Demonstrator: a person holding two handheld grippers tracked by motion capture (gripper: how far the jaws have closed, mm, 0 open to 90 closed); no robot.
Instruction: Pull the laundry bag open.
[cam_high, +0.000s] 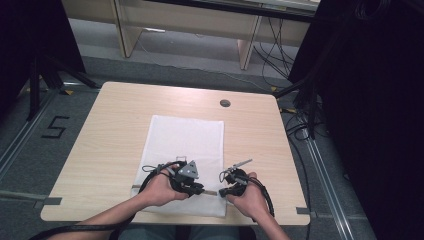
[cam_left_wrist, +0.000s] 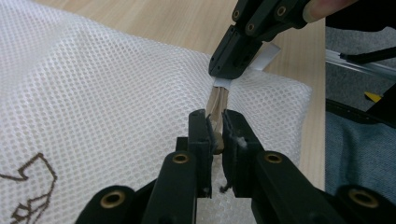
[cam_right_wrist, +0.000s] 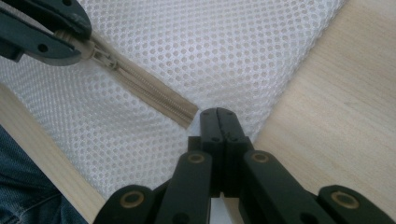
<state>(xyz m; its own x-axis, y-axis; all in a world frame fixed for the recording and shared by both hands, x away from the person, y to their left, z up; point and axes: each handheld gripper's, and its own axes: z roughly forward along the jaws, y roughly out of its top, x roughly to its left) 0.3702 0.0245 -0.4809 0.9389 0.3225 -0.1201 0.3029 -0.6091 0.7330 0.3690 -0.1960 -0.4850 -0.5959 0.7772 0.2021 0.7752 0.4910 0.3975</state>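
High view: a white mesh bag (cam_high: 186, 150) lies flat in the middle of the table (cam_high: 100, 140), and both hands work at the bag's near edge, where a tan zipper (cam_right_wrist: 149, 95) runs along it. The left gripper (cam_left_wrist: 215, 135) has its jaws nearly shut and pinches the zipper pull (cam_left_wrist: 215, 122) between them. The right gripper (cam_right_wrist: 218, 122) has its jaws pressed tight together at the bag's corner, right past the end of the zipper; they seem to pinch the mesh or a small white tag (cam_left_wrist: 261, 59) there, but I cannot tell which. To do this step well, I think the right gripper should hold the bag's corner firm and keep the zipper stretched straight, while the left one slides the pull slowly along the zipper, staying low and in line so the mesh does not bunch up. The bag looks flat, and I cannot see anything inside it.
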